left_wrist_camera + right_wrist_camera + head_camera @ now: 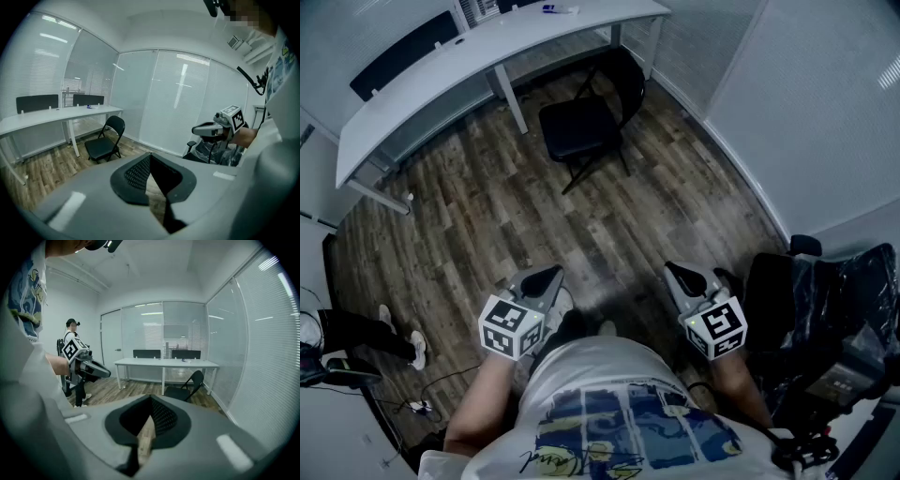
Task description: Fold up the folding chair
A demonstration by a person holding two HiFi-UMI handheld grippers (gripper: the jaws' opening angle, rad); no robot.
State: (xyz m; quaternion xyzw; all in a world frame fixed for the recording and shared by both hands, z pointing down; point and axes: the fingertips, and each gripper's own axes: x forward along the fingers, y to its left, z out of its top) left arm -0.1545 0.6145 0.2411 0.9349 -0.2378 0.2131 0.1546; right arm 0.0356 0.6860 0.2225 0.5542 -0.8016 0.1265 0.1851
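A black folding chair (586,120) stands unfolded on the wood floor beside the white desk (422,70), far from both grippers. It also shows in the left gripper view as the chair (105,140) and in the right gripper view as the chair (189,386). My left gripper (546,278) is held near my body, shut, with nothing between its jaws. My right gripper (678,275) is beside it at the same height, also shut and empty. Each gripper sees the other: the right gripper (202,130) and the left gripper (102,372).
An office chair wrapped in plastic (825,309) stands close at my right. A second person (72,352) stands at the left with shoes (403,337) visible. Cables (417,405) lie on the floor. Glass walls with blinds (178,98) enclose the room.
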